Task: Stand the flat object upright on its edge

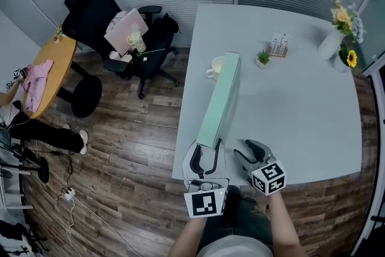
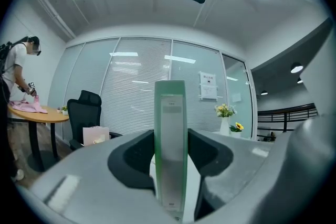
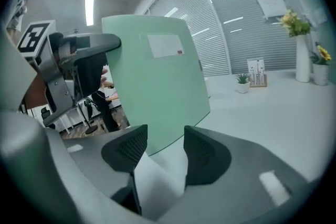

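Head view: the green folder (image 1: 221, 99) stands upright on its long edge along the bench's (image 1: 295, 105) left side. The left gripper's (image 1: 205, 156) 2 fingers clamp its near end. The right gripper (image 1: 251, 153) is just beside it, fingers apart and empty.

The green folder (image 1: 222, 99) stands on its edge like a long wall running ahead from the left claw (image 1: 206, 151), which is clamped on its near end. It bars any sideways pass toward the right claw (image 1: 248, 152), which sits just right of it, jaws apart around nothing. Ahead and right of that claw the counter (image 1: 301, 111) lies bare. Far ahead stand a mug (image 1: 215, 68) by the folder's far end, a small potted plant (image 1: 263, 59) and a card stand (image 1: 278, 45), with vases (image 1: 332, 42) far to the right. The counter's edge runs just left of the left claw.
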